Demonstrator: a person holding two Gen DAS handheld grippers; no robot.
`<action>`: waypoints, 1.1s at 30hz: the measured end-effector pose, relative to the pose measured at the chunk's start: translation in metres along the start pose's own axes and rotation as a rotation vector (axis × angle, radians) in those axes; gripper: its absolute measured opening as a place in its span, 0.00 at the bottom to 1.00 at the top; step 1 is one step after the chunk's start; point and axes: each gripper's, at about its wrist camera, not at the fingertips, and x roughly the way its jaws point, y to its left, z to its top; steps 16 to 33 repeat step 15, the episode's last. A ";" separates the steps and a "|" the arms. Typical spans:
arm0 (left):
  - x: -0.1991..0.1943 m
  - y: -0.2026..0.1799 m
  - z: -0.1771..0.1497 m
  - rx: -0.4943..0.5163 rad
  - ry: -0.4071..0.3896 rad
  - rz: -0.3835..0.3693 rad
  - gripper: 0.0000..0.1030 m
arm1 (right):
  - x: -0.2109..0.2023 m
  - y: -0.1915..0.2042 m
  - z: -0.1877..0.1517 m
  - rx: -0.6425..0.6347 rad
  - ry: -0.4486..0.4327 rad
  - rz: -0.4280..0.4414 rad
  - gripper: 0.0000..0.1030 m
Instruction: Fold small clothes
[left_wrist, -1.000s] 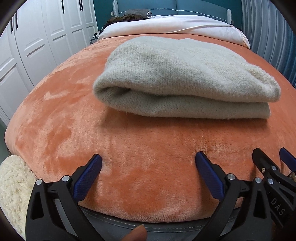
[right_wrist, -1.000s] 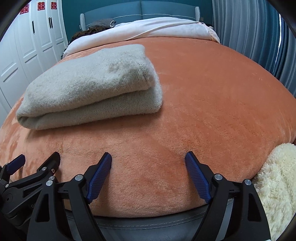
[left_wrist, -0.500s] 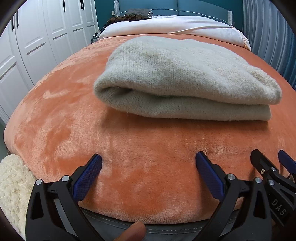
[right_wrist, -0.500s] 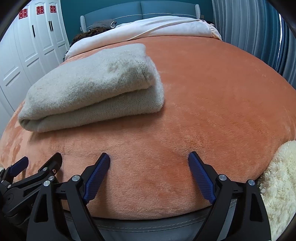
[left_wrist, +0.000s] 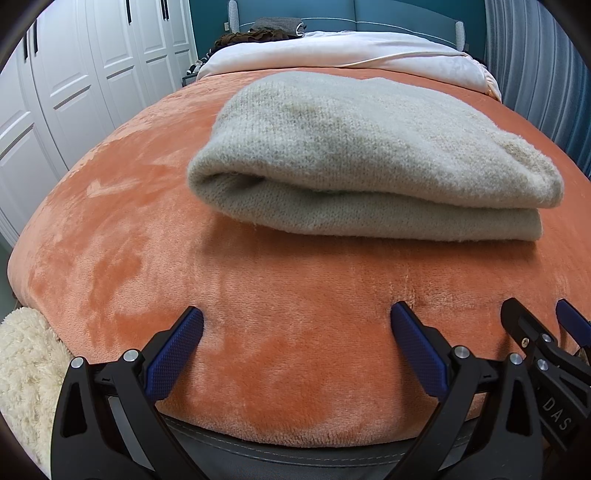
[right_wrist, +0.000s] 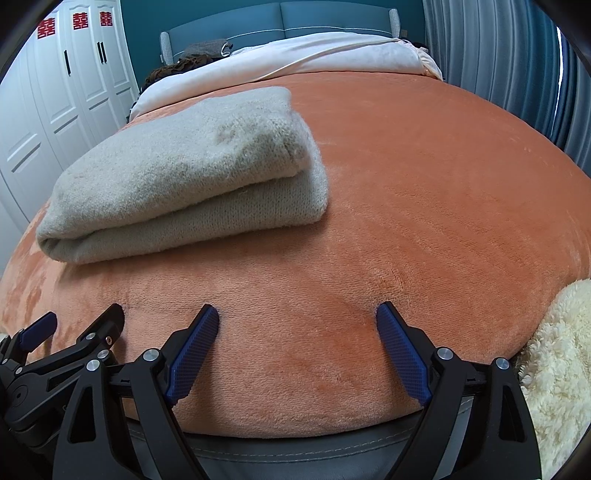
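A beige knitted garment (left_wrist: 362, 158) lies folded in a thick stack on the orange blanket (left_wrist: 147, 221); it also shows in the right wrist view (right_wrist: 184, 177), at the left. My left gripper (left_wrist: 295, 325) is open and empty, low over the blanket near the bed's front edge, short of the garment. My right gripper (right_wrist: 297, 317) is open and empty, beside it to the right. The right gripper's fingers (left_wrist: 524, 328) show at the right of the left wrist view. The left gripper's fingers (right_wrist: 103, 325) show at the lower left of the right wrist view.
White wardrobe doors (left_wrist: 74, 74) stand to the left. A white duvet (left_wrist: 332, 51) and dark clothes (left_wrist: 258, 35) lie at the teal headboard. Blue-grey curtains (right_wrist: 517, 66) hang on the right. Cream fluffy fabric (left_wrist: 22, 369) lies at the bed's near left corner and near right corner (right_wrist: 561, 369).
Both views have crept slightly toward the folded garment. Both grippers stay open. A fingertip at the bottom of the left wrist view is no longer visible.
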 end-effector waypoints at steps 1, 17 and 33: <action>0.000 0.000 0.000 0.000 -0.001 0.000 0.96 | 0.000 0.000 0.000 0.000 0.000 0.000 0.84; 0.000 -0.003 0.000 -0.003 0.000 0.012 0.96 | -0.002 0.005 -0.001 -0.003 -0.002 -0.009 0.84; 0.000 -0.003 0.000 -0.003 0.000 0.012 0.96 | -0.002 0.005 -0.001 -0.003 -0.002 -0.009 0.84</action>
